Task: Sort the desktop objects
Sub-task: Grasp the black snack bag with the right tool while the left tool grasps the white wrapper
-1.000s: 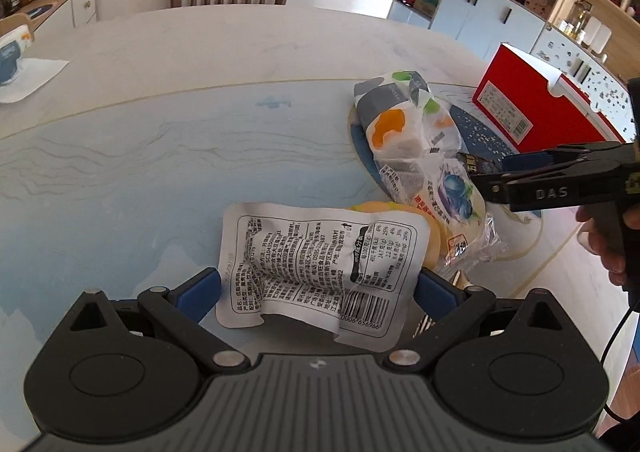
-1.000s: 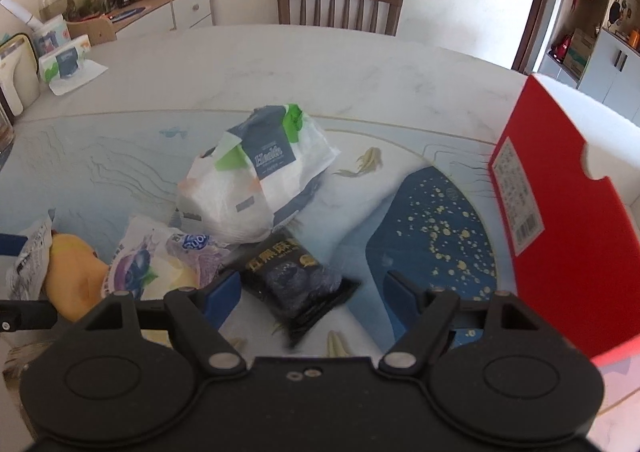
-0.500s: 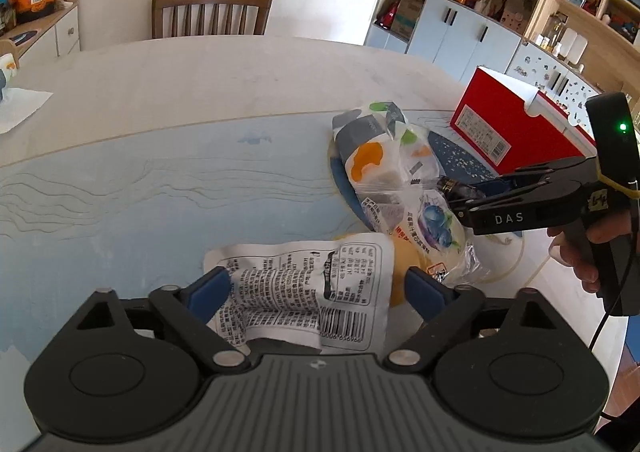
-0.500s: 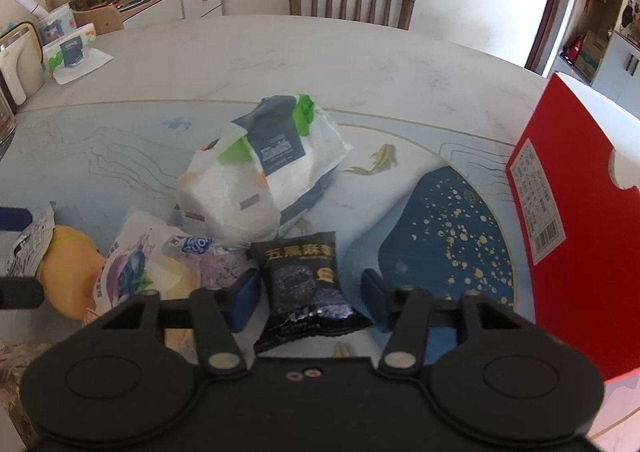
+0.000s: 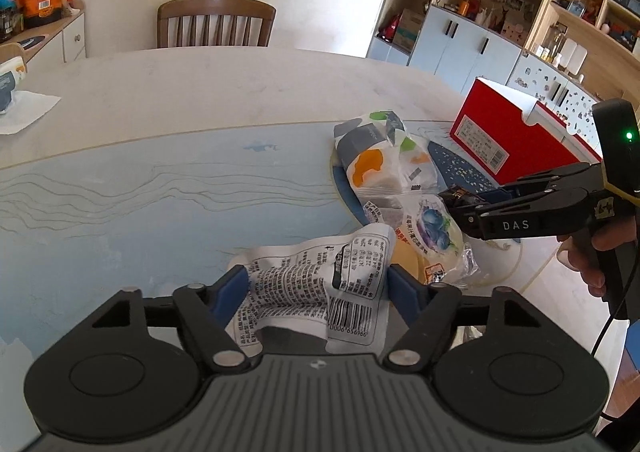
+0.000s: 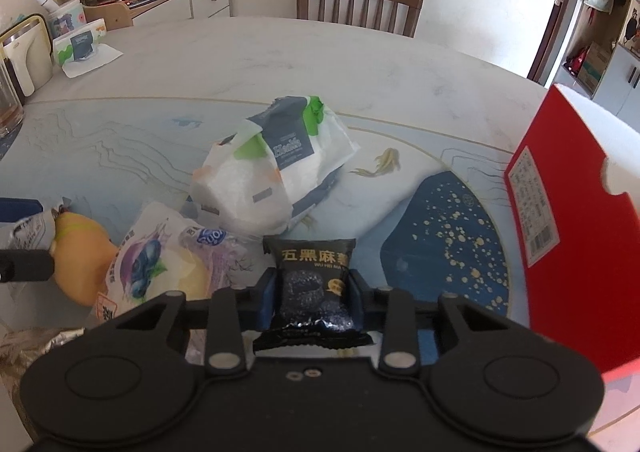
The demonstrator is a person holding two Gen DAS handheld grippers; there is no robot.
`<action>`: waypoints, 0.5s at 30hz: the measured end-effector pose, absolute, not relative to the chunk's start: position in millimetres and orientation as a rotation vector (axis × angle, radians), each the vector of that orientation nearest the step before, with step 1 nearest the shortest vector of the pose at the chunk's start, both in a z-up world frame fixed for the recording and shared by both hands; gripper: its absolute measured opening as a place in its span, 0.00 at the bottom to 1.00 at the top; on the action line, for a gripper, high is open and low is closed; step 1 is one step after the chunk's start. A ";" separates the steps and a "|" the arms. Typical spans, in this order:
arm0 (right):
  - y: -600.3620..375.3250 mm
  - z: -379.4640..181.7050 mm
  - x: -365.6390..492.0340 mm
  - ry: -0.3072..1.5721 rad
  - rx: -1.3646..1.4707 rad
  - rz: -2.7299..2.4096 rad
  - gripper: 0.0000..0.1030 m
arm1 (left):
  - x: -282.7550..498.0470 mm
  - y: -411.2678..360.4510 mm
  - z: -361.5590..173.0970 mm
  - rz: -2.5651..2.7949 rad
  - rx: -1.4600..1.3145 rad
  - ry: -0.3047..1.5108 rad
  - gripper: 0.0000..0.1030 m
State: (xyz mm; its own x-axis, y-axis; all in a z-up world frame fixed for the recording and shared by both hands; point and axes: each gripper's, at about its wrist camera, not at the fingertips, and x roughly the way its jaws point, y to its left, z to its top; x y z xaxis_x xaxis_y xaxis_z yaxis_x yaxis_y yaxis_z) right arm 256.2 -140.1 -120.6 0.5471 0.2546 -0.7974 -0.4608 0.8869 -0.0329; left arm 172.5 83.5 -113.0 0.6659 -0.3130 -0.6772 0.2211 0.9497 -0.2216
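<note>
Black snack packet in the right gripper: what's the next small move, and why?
Probably lift it and carry it right toward the red box. The right gripper is already shut on the black snack packet, with the box standing close on that side.

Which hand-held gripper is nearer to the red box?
Right. The right hand-held gripper, shut on the black snack packet, sits just beside the red box; the left hand-held gripper is farther, beyond the snack pile.

Snack packets (image 6: 276, 176) (mostly white) heaped mid-table
</note>
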 end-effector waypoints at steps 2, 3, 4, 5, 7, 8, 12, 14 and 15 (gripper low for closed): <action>-143.1 -118.0 253.8 0.895 -0.243 0.428 0.33 | 171.4 84.0 -111.8 -0.304 -0.127 0.784 0.65; -144.5 -116.5 252.3 0.895 -0.240 0.428 0.33 | 170.7 84.1 -111.2 -0.304 -0.130 0.784 0.63; -145.9 -115.0 250.8 0.894 -0.239 0.426 0.33 | 169.6 84.1 -111.0 -0.304 -0.131 0.785 0.62; -147.5 -113.4 249.2 0.892 -0.237 0.425 0.33 | 168.0 84.2 -110.5 -0.301 -0.131 0.782 0.59; -150.8 -109.5 245.9 0.888 -0.226 0.423 0.33 | 164.4 85.3 -109.2 -0.298 -0.139 0.777 0.54; -152.1 -107.5 244.3 0.887 -0.221 0.421 0.33 | 162.7 85.4 -108.1 -0.291 -0.140 0.775 0.54; -159.1 -98.9 238.0 0.886 -0.203 0.414 0.33 | 156.4 87.6 -100.6 -0.285 -0.161 0.758 0.53; -162.2 -94.6 234.2 0.886 -0.197 0.408 0.33 | 152.4 88.1 -94.6 -0.281 -0.171 0.750 0.53; -164.0 -92.6 232.5 0.884 -0.193 0.409 0.33 | 150.7 88.2 -91.2 -0.282 -0.180 0.748 0.53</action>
State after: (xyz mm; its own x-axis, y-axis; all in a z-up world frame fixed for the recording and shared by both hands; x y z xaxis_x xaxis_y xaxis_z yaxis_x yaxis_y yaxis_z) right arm 232.5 -164.0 -92.6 0.5630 0.2667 -0.7822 -0.4239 0.9057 0.0037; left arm 150.7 88.2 -91.2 0.6977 -0.3148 -0.6435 0.1878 0.9472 -0.2598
